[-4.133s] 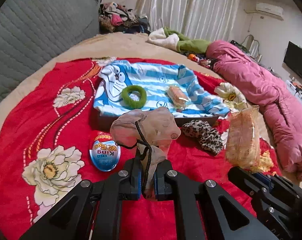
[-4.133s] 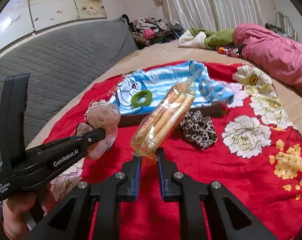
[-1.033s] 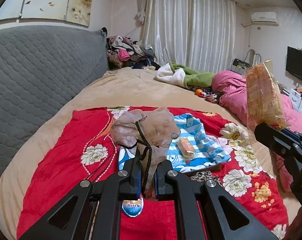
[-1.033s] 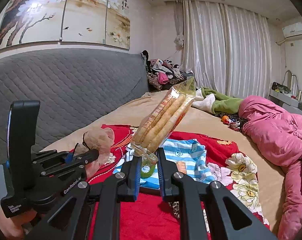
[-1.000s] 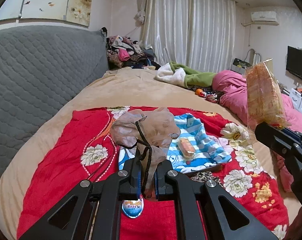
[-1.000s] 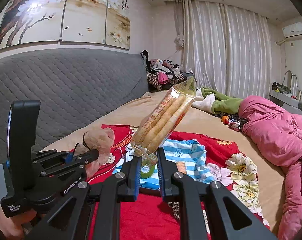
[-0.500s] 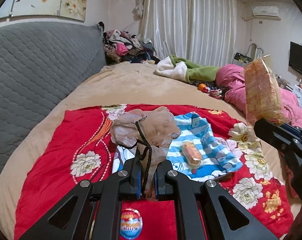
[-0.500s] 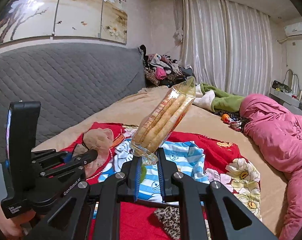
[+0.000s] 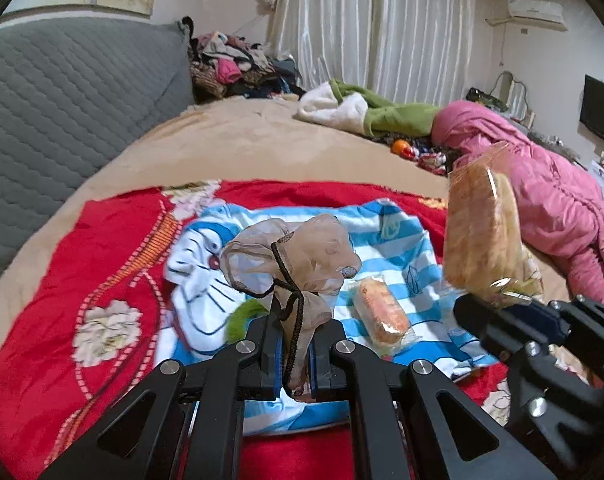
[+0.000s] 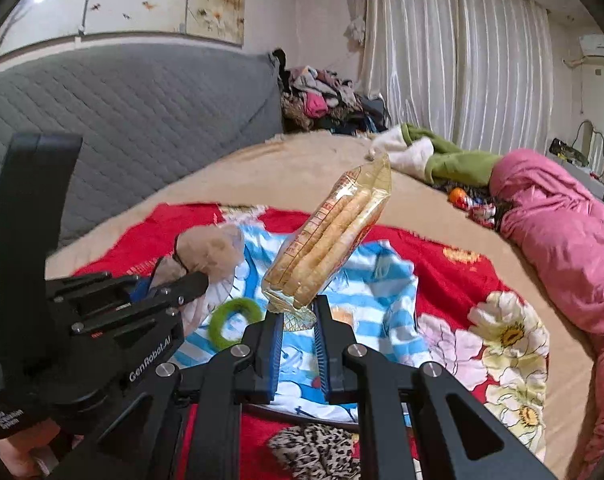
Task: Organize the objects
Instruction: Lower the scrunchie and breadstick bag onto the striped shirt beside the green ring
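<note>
My left gripper [image 9: 293, 350] is shut on a sheer beige drawstring pouch [image 9: 297, 258] and holds it above a blue-striped cartoon cloth [image 9: 398, 256] that covers a box. My right gripper [image 10: 297, 338] is shut on a clear bag of wafer sticks [image 10: 334, 244], held upright above the same cloth [image 10: 382, 292]. The bag also shows in the left wrist view [image 9: 482, 236]. On the cloth lie a green hair tie [image 10: 233, 322] and a wrapped orange snack [image 9: 382, 314]. The left gripper [image 10: 189, 280] shows in the right wrist view.
A red floral blanket [image 9: 101, 264] covers the beige bed. A leopard-print scrunchie [image 10: 318, 454] lies in front of the box. A pink quilt [image 10: 562, 236] is on the right, a grey padded headboard [image 9: 61, 92] on the left, and clothes [image 9: 237, 64] are piled at the far end.
Both grippers have dropped and moved forward toward the striped cloth, each still holding its item. The cloth and snack now look closer and larger.
</note>
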A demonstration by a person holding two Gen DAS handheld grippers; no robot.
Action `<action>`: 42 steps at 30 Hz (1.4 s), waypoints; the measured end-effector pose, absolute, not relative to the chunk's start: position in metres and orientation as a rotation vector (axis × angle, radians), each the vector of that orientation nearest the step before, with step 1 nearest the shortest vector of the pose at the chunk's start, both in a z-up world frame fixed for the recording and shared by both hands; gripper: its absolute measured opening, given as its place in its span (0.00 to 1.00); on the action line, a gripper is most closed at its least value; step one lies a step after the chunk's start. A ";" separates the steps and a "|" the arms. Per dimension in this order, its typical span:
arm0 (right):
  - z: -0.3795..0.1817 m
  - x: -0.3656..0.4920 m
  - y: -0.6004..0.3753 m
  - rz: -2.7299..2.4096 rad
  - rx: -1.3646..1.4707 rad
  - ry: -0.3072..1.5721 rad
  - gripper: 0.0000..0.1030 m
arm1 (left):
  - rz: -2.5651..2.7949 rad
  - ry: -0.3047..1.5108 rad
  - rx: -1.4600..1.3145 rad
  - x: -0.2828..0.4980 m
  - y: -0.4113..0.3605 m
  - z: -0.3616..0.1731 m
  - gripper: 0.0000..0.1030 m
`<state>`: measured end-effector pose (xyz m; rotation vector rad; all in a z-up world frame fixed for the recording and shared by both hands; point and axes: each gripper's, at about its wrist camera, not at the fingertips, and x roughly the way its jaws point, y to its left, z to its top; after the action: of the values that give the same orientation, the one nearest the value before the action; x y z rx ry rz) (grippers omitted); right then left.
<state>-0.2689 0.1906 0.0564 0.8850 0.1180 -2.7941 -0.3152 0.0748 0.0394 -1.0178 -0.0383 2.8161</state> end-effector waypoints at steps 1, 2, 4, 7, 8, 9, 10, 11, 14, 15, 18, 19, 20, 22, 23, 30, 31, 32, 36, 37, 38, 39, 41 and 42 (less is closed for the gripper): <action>0.049 -0.273 0.192 -2.792 0.900 0.121 0.15 | 2.813 -0.038 -1.027 -0.320 0.078 0.033 0.09; 0.041 -0.278 0.194 -2.791 0.922 0.130 0.15 | 2.805 -0.040 -1.036 -0.323 0.080 0.028 0.09; 0.029 -0.284 0.198 -2.790 0.953 0.136 0.15 | 2.786 -0.043 -1.057 -0.330 0.086 0.014 0.09; 0.011 -0.294 0.203 -2.779 0.999 0.136 0.15 | 2.768 -0.030 -1.091 -0.339 0.093 -0.004 0.09; 0.004 -0.297 0.205 -2.781 1.017 0.142 0.15 | 2.759 -0.036 -1.100 -0.341 0.095 -0.010 0.09; 0.000 -0.299 0.206 -2.780 1.030 0.146 0.15 | 2.755 -0.035 -1.110 -0.343 0.096 -0.015 0.09; -0.006 -0.301 0.208 -2.776 1.050 0.147 0.15 | 2.752 -0.029 -1.113 -0.344 0.097 -0.019 0.09; -0.011 -0.303 0.210 -2.774 1.063 0.147 0.15 | 2.750 -0.019 -1.116 -0.345 0.099 -0.023 0.09; -0.023 -0.309 0.213 -2.768 1.110 0.151 0.15 | 2.762 0.005 -1.126 -0.348 0.101 -0.031 0.09; -0.026 -0.311 0.215 -2.767 1.122 0.154 0.15 | 2.764 0.006 -1.131 -0.350 0.101 -0.033 0.09; -0.034 -0.314 0.219 -2.759 1.141 0.153 0.15 | 2.768 -0.007 -1.146 -0.353 0.097 -0.037 0.09; -0.037 -0.315 0.220 -2.757 1.153 0.159 0.15 | 2.766 -0.018 -1.146 -0.353 0.096 -0.039 0.09; -0.039 -0.316 0.220 -2.755 1.162 0.164 0.15 | 2.765 -0.023 -1.152 -0.354 0.095 -0.040 0.09; -0.042 -0.317 0.221 -2.749 1.180 0.170 0.15 | 2.760 -0.019 -1.158 -0.353 0.095 -0.043 0.09; -0.045 -0.318 0.220 -2.747 1.187 0.173 0.15 | 2.757 -0.017 -1.164 -0.354 0.096 -0.045 0.09; -0.048 -0.319 0.222 -2.744 1.199 0.169 0.15 | 2.740 -0.003 -1.193 -0.357 0.099 -0.056 0.09; -0.048 -0.319 0.222 -2.744 1.198 0.172 0.15 | 2.742 0.000 -1.193 -0.357 0.100 -0.056 0.10; -0.048 -0.319 0.222 -2.746 1.196 0.169 0.16 | 2.742 0.003 -1.191 -0.357 0.100 -0.056 0.10; -0.049 -0.320 0.224 -2.742 1.201 0.162 0.16 | 2.728 -0.003 -1.214 -0.358 0.100 -0.059 0.11; -0.049 -0.320 0.225 -2.741 1.201 0.164 0.16 | 2.722 0.002 -1.222 -0.358 0.100 -0.060 0.12; -0.049 -0.320 0.225 -2.747 1.198 0.158 0.17 | 2.721 -0.002 -1.221 -0.358 0.100 -0.061 0.13; -0.050 -0.321 0.225 -2.743 1.203 0.156 0.17 | 2.721 -0.005 -1.224 -0.358 0.100 -0.061 0.13; -0.050 -0.321 0.225 -2.746 1.201 0.157 0.17 | 2.720 -0.011 -1.227 -0.358 0.099 -0.061 0.18; -0.050 -0.322 0.226 -2.744 1.206 0.154 0.17 | 2.721 -0.015 -1.232 -0.358 0.098 -0.062 0.18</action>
<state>-0.3216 0.2256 -0.0499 1.2057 0.1544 -2.7436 -0.3577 0.0984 -0.0618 -1.2324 -0.0150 2.7207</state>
